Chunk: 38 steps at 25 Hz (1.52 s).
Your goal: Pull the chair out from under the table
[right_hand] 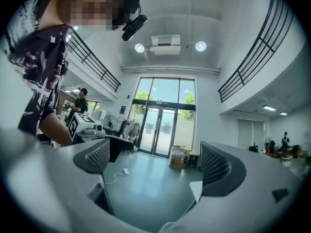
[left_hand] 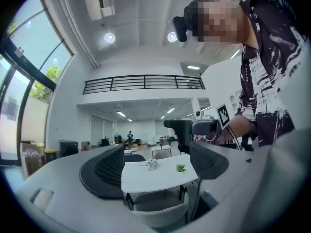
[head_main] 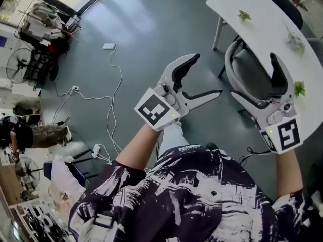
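Patterned shirt (head_main: 192,195) sits nearest. Right gripper (head_main: 256,78), agape and empty, hovers just before the chair (head_main: 246,64) tucked under the far-right table (head_main: 252,19); left gripper (head_main: 207,74), also agape, is farther left.

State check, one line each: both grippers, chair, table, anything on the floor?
left gripper: open, empty, held in the air.
right gripper: open, empty, above the chair, not gripping it.
chair: tucked under the table, not yet pulled out.
table: upright, with small plants on top.
small plant: sitting on the tabletop.
power strip: lying on the floor, cable attached.
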Motion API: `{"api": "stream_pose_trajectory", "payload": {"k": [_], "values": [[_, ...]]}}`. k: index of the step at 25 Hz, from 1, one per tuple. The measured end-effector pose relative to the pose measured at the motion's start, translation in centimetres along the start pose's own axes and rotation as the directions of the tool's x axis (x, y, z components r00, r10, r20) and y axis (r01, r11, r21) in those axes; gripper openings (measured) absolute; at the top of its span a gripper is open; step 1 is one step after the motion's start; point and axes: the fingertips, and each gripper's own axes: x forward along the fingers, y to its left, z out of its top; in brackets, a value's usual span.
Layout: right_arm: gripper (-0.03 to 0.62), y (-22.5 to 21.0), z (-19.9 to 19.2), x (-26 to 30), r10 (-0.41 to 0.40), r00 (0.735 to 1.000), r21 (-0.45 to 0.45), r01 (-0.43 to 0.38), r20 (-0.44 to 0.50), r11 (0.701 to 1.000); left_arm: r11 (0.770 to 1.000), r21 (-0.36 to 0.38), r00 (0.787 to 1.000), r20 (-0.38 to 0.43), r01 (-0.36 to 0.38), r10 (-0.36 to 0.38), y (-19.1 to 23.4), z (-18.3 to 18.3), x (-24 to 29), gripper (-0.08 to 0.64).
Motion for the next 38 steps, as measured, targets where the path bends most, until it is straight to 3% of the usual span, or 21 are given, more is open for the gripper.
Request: {"api": "stream_pose_trajectory", "payload": {"k": [3, 6, 10, 14, 18, 20, 23, 26, 30, 34, 38], "values": [[0.548, -1.6, -2.1, 2.5, -0.1, 0.994, -0.02, 0.099, -0.053, 0.995, 0.992, -0.027, 0.992, 0.008, 0.124, -0.124, 3.6, -2.1, 1.7, 0.42], [0.548, -2.6, -3.9, 5.8, -0.217, 0.969, -0.026, 0.216, -0.121, 0.976, 0.967, -0.057, 0.968, -0.014, 0.249, -0.25, 7.8, -3.9, 1.9, 0.419], [0.548, -2.8, -4.9, 9.9, -0.355, 0.913, -0.054, 0.351, -0.2, 0.935, 0.906, -0.061, 0.906, -0.041, 0.419, -0.422, 12.9, -5.4, 1.5, 0.41], [0.548, -1.7, -6.7, 12.2, -0.412, 0.86, -0.084, 0.406, -0.302, 0.91, 0.839, 0.021, 0.837, -0.093, 0.544, -0.54, 16.5, -7.2, 0.6, 0.402], [0.548, 0.4, -8.7, 10.9, -0.479, 0.783, -0.133, 0.467, -0.396, 0.874, 0.755, 0.062, 0.756, -0.114, 0.653, -0.645, 16.5, -9.0, 1.5, 0.402], [0.548, 1.2, -9.6, 9.4, -0.499, 0.75, -0.156, 0.483, -0.434, 0.862, 0.727, 0.055, 0.728, -0.117, 0.684, -0.676, 15.7, -9.6, 2.2, 0.4], [0.548, 2.2, -10.5, 6.6, -0.52, 0.721, -0.176, 0.499, -0.459, 0.848, 0.687, 0.069, 0.689, -0.138, 0.723, -0.711, 13.7, -10.5, 3.2, 0.402], [0.548, 2.9, -12.2, 3.4, -0.518, 0.688, -0.213, 0.483, -0.508, 0.849, 0.634, 0.076, 0.637, -0.169, 0.769, -0.752, 11.0, -11.6, 3.9, 0.402], [0.548, 2.9, -17.2, -1.2, -0.48, 0.604, -0.235, 0.441, -0.636, 0.866, 0.567, 0.11, 0.575, -0.246, 0.816, -0.78, 8.3, -14.8, 6.2, 0.402], [0.548, 1.0, -24.6, -4.5, -0.427, 0.535, -0.281, 0.336, -0.729, 0.899, 0.491, 0.159, 0.513, -0.365, 0.857, -0.777, 7.4, -20.2, 9.8, 0.402], [0.546, -0.9, -34.1, -6.9, -0.336, 0.446, -0.275, 0.198, -0.83, 0.941, 0.39, 0.203, 0.438, -0.499, 0.898, -0.748, 6.8, -27.5, 12.3, 0.4]]}}
